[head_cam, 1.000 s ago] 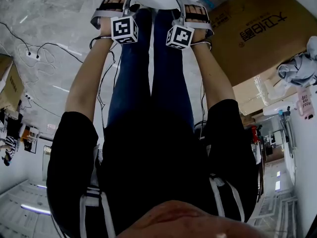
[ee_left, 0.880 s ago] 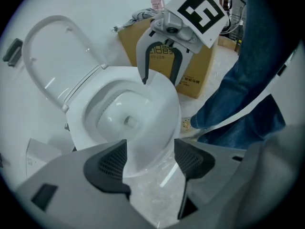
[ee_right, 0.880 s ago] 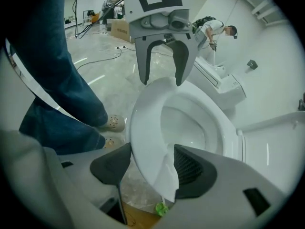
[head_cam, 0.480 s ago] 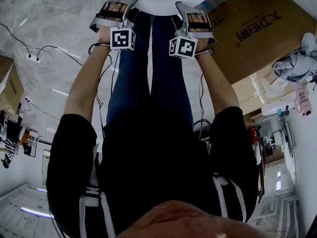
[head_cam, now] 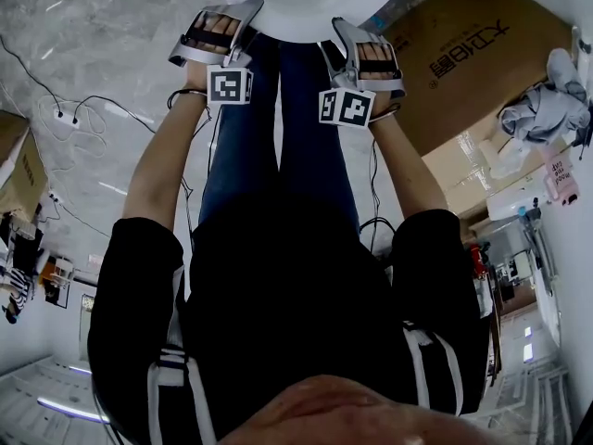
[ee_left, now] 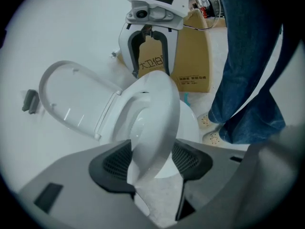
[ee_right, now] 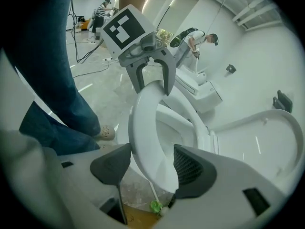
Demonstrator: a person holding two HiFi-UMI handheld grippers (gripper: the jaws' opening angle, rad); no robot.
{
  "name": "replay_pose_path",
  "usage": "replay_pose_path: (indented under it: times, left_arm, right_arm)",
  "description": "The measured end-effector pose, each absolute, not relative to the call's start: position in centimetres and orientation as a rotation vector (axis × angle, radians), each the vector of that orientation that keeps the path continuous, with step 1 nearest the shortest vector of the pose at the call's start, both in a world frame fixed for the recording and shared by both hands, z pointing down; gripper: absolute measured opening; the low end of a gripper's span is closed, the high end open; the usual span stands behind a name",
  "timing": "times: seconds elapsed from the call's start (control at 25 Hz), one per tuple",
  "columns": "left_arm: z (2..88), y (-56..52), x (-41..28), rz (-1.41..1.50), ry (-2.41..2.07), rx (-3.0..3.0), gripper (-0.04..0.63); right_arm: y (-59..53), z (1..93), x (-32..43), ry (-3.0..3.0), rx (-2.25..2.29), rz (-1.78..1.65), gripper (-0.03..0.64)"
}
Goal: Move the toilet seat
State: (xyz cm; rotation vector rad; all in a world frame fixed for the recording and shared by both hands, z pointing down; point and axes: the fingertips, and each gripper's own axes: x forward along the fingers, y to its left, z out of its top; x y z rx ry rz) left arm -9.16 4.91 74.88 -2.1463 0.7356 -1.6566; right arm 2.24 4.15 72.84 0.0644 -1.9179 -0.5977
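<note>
Grey floor (head_cam: 93,44); tilted toilet seat (ee_left: 153,120) rim clamped in just-tightened left gripper (ee_left: 152,159) and right gripper (ee_right: 152,165), lid (ee_left: 71,99) back.

One toilet, counted in parts: one toilet seat (ee_left: 155,113), one lid (ee_left: 71,97) at 9 o'clock in the left gripper view, and one bowl (ee_left: 189,123).

Two grippers: the left gripper (head_cam: 222,15) at 11 o'clock in the head view and the right gripper (head_cam: 359,35) at 12 o'clock. Each carries one marker cube. The left one's jaws have just been closing, with the seat between them.

Two cardboard boxes are sure, one (head_cam: 473,54) at 1 o'clock and one (head_cam: 17,160) at 9 o'clock.

Two legs in jeans (head_cam: 243,137), and two shoes (ee_left: 208,121) at 4 o'clock in the left gripper view.

Two people stand far off in the right gripper view, one (ee_right: 101,11) at 11 o'clock and one (ee_right: 195,37) at 1 o'clock.
</note>
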Motion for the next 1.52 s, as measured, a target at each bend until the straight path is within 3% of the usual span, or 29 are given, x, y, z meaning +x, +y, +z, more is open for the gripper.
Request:
replay_pose_path:
  times: [0.04, 0.24, 1.16, 1.52]
  left_arm:
    - [74.2, 4.6, -9.3, -1.653, 0.733, -2.128, 0.245]
    - [71.8, 3.8, -9.4, -1.635, 0.724, -2.107, 0.218]
    - [62.0, -1.1, -8.0, -1.718, 0.585, -2.176, 0.178]
    - [57.5, -4.4, -6.9, -1.687, 0.540, -2.216, 0.161]
  right_arm:
    - [4.0, 72.3, 2.2, -1.917, 0.076, -0.597, 0.299]
    - [3.4, 70.1, 2.2, -1.913, 0.115, -0.597, 0.299]
    - [0.0, 61.8, 2.2, -1.898, 0.305, -0.512, 0.284]
    - [-2.6, 59.0, 1.3, -1.848, 0.403, -0.472, 0.235]
